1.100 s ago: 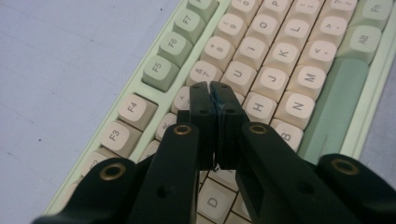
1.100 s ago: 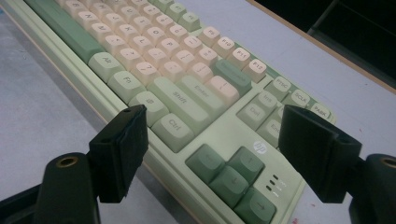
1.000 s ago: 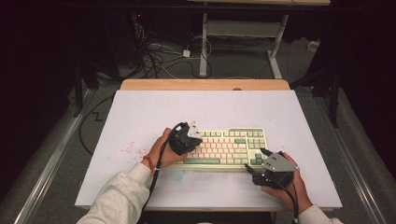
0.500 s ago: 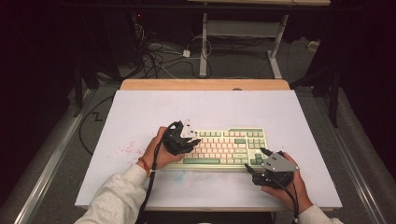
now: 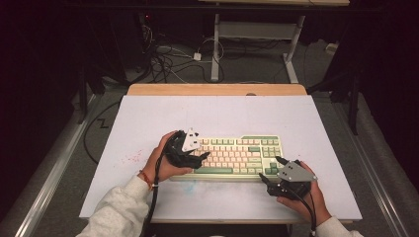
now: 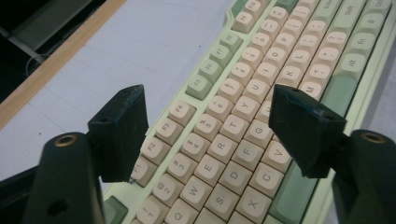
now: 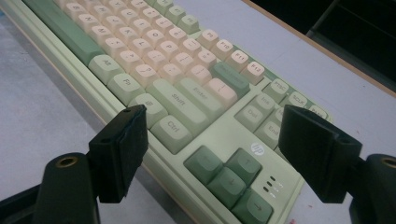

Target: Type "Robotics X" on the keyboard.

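Under both grippers: keyboard (image 5: 237, 155); left gripper (image 6: 210, 130) just opened, right gripper (image 7: 215, 149) apart.

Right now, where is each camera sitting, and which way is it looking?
High view: sits above the person's side, looking forward and down at the table and keyboard; both forearms show, with the left tool and right tool.
Left gripper view: rides the left tool, looking between its open jaws at the letter keys.
Right gripper view: rides the right tool, looking between its open jaws at the arrow keys.
All three share the keyboard.
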Demonstrator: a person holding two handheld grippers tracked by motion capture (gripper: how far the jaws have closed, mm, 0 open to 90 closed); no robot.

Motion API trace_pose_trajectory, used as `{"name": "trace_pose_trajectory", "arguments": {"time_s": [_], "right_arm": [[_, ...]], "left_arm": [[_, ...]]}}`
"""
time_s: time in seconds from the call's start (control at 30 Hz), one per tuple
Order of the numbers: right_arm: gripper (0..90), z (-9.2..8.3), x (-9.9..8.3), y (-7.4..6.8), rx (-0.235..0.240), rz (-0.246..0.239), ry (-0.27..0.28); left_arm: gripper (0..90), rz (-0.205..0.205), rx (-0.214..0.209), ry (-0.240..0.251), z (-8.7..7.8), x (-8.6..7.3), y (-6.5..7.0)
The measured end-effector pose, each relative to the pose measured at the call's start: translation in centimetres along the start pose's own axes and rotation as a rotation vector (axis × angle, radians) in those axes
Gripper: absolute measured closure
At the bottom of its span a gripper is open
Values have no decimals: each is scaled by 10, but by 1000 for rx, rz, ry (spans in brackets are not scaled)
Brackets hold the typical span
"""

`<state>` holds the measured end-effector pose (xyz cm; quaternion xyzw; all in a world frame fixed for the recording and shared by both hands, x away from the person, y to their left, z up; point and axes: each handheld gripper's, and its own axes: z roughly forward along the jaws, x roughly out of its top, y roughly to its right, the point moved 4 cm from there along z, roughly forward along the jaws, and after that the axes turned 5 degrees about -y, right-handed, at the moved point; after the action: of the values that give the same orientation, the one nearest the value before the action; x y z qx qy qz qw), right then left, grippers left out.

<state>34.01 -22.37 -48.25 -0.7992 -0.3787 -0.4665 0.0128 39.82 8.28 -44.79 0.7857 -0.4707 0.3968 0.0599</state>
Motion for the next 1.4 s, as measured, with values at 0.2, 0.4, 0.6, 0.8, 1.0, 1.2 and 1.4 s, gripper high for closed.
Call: {"name": "trace_pose_trajectory", "arguments": {"time_s": [0.2,0.4,0.6,0.8,1.0,1.2,1.4], "right_arm": [[243,0,0,0,-2,2,0],[243,-1,0,0,-2,2,2],[245,-2,1,0,-6,3,10],[245,-2,2,-1,-4,4,9],[245,-1,2,-1,0,6,6],[275,0,7,-5,18,23,33],[460,-2,11,-8,82,31,45]], "left_arm": [[218,-5,21,19,-6,-9,0],[191,32,68,30,-14,-17,4],[182,35,109,39,-23,-26,5],[182,29,114,43,-27,-37,2],[181,22,125,37,-32,-51,2],[180,5,136,16,-32,-65,3],[180,-5,131,-1,-34,-74,6]]}}
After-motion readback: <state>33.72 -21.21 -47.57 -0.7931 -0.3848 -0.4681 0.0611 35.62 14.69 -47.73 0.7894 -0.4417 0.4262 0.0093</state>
